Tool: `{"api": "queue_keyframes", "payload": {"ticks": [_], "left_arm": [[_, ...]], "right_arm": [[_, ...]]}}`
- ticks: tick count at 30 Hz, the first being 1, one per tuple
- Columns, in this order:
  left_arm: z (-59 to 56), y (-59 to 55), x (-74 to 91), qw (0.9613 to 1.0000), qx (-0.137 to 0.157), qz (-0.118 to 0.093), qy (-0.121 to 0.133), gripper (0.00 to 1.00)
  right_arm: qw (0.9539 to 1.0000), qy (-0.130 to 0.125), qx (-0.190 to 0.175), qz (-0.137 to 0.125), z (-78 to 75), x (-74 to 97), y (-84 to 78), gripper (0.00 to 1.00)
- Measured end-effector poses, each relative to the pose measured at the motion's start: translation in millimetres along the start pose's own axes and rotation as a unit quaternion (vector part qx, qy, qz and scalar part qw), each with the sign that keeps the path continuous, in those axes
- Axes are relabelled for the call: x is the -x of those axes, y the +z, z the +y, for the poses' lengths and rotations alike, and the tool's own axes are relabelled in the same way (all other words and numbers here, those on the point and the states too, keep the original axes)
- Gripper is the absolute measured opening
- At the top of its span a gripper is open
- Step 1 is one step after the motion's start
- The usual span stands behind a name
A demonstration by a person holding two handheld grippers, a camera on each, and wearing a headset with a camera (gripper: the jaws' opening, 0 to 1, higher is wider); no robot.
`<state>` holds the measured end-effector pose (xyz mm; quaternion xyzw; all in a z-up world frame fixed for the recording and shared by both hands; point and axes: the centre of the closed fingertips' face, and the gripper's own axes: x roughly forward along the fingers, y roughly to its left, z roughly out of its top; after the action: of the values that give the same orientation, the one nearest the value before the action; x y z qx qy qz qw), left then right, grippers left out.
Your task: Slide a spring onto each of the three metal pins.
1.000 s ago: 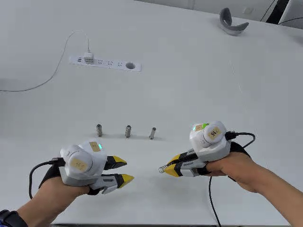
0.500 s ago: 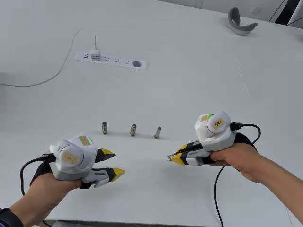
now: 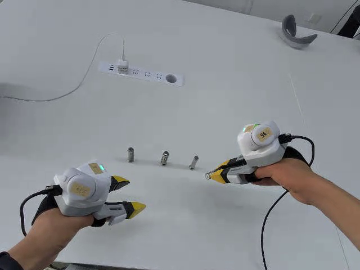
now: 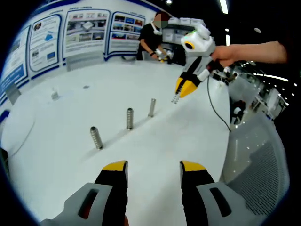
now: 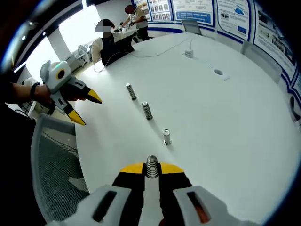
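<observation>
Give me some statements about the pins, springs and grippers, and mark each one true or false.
1. The right gripper is shut on a spring. True.
2. All three pins carry springs. False: the pin nearest the right gripper is bare.
3. The left gripper is open and holds nothing. True.
4. The held spring touches the bare pin. False: a gap shows between them.
5. The power strip lies between the grippers and the pins. False: it lies beyond the pins.
</observation>
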<state>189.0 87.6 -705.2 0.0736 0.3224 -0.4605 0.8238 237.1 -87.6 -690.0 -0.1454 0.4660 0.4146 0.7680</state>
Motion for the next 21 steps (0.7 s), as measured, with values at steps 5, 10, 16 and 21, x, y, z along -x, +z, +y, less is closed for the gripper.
{"api": "queue_keyframes", "payload": {"ticks": [5, 10, 16, 21], "left_arm": [[7.1, -2.1, 3.2, 1.0000, 0.004, -0.001, 0.008, 0.50], [14.6, -3.4, 7.1, 0.9998, 0.012, -0.005, 0.017, 0.52], [20.3, -3.8, 10.9, 0.9996, 0.015, -0.005, 0.025, 0.58], [22.5, -3.0, 12.9, 0.9993, 0.021, -0.010, 0.030, 0.60]], "right_arm": [[1.0000, -0.005, 0.003, 0.006, -6.1, -3.1, 5.4, 0.12], [0.9999, -0.009, 0.006, 0.009, -10.7, -5.6, 11.8, 0.12], [0.9998, -0.013, 0.007, 0.012, -14.1, -9.1, 15.7, 0.12], [0.9997, -0.014, 0.010, 0.017, -17.3, -13.2, 18.4, 0.12]]}}
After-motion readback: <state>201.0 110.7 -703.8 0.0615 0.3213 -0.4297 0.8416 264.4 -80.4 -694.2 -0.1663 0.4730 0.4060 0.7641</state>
